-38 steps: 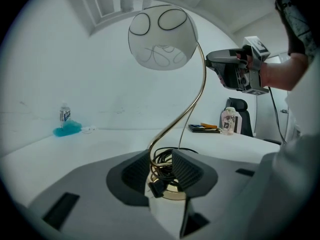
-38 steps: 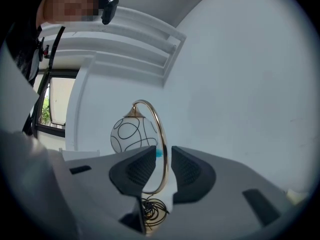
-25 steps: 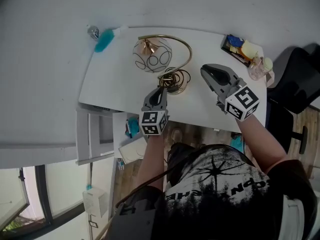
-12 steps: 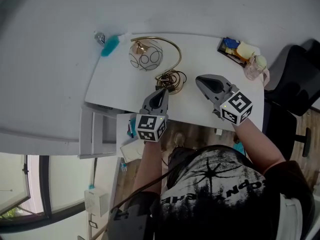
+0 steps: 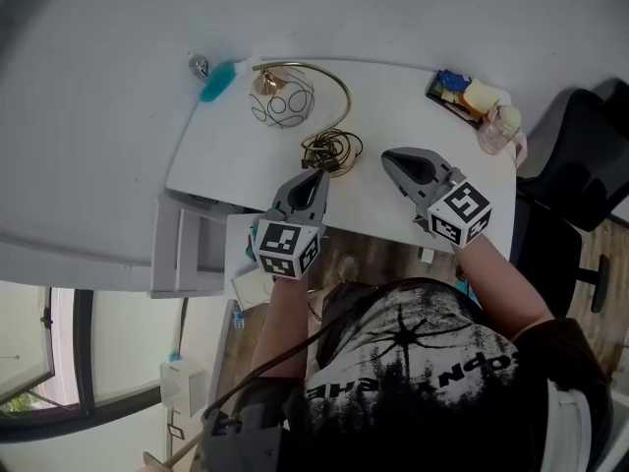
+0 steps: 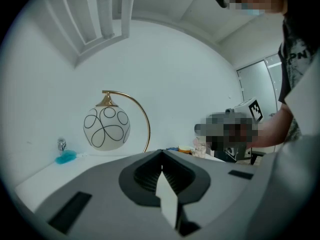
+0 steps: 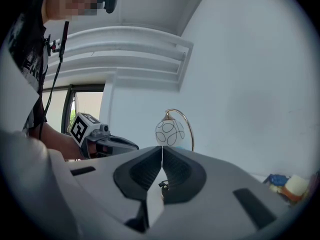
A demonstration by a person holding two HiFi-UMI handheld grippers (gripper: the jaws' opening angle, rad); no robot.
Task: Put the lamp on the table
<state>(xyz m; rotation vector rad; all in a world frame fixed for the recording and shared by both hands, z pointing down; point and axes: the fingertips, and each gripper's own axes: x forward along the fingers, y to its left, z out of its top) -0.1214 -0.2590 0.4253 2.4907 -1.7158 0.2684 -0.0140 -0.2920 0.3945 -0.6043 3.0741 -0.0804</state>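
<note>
**Both jaws clenched, lamp upright on the table**

Jaws of the left gripper [image 5: 316,177] are pressed together on nothing, at the near side of the table [image 5: 403,91]. Just beyond it stands the lamp [image 5: 281,106], far left of centre. Its glass globe looks fragile and its brass arc looks thin, so the base or lower stem is likely the safest hold. The right gripper [image 5: 389,156] is also pinched shut and empty.
</note>
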